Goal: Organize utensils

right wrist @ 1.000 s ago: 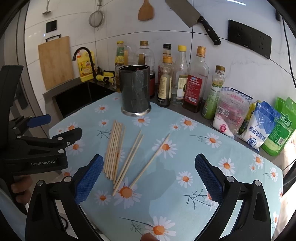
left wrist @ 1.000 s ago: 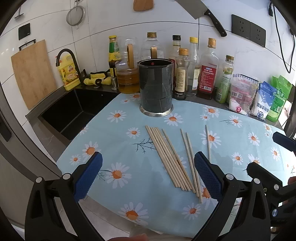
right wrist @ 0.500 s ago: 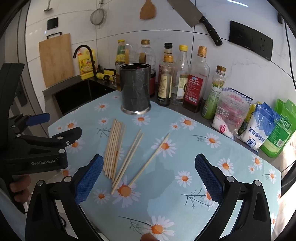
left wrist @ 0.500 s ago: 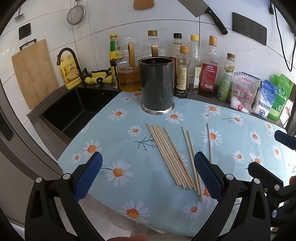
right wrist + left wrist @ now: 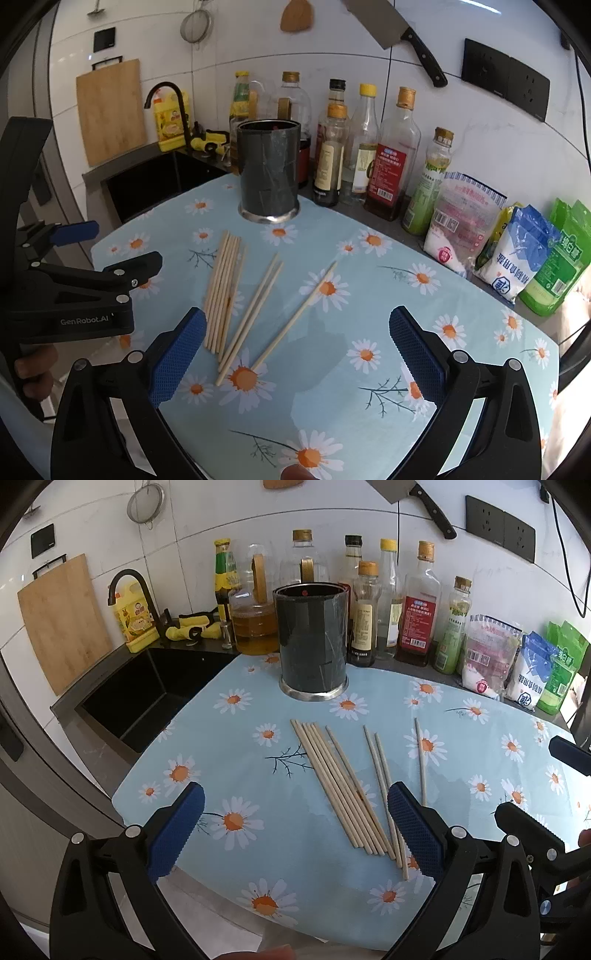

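I hold both grippers, left (image 5: 295, 827) and right (image 5: 295, 350), with fingers spread and empty, above the tabletop's near edge. The chopsticks (image 5: 341, 786) lie mid-tabletop before the holder (image 5: 313, 642): light, stiff, probably slippery; I'd pinch mid-length.

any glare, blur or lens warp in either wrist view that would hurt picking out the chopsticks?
Left wrist view: sharp; chopsticks well lit on the daisy cloth, soft shadows only; fisheye bends the wall tiles. Right wrist view: also sharp; chopsticks clear, faint sheen on the dark holder, black vignette at the corners. Both tools, left and right, crisp.
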The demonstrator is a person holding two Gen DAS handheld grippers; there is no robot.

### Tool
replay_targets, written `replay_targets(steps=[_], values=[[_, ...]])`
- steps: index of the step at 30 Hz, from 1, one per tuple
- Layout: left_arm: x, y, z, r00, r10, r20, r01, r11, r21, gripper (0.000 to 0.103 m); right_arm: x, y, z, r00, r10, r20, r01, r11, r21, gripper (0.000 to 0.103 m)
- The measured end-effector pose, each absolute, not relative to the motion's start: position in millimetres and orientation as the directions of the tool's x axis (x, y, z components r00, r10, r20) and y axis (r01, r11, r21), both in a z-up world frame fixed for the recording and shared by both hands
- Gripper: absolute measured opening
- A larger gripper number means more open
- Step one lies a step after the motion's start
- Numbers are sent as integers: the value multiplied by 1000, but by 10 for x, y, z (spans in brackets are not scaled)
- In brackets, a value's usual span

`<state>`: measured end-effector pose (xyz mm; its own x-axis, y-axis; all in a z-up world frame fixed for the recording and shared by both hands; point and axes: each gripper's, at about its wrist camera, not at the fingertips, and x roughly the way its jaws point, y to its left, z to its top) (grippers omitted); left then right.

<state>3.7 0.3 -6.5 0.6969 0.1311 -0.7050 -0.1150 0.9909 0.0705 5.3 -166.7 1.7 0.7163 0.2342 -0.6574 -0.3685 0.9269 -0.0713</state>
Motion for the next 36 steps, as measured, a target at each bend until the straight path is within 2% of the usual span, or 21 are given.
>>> replay_targets(steps=[13,23,30,36], values=[[362,166,-339,607,77,-791,-92,995,26,97,319,-1610,-155,664,198,-721,-332,942,-47,95],[686,340,-662,487,31,-873,-106,994,-24,97,585,-1632,-380,603,155,-783,-241,970,6,95],[925,442,-852,417,-17,-909,-110,992,-69,97,760,-1522,-655,573,69,-817,-208,976,-63,95],[1082,488,-940,383,-11,-924,-134,989,-68,97,887,-1465,-820,550,39,-834,-199,976,-86,95]])
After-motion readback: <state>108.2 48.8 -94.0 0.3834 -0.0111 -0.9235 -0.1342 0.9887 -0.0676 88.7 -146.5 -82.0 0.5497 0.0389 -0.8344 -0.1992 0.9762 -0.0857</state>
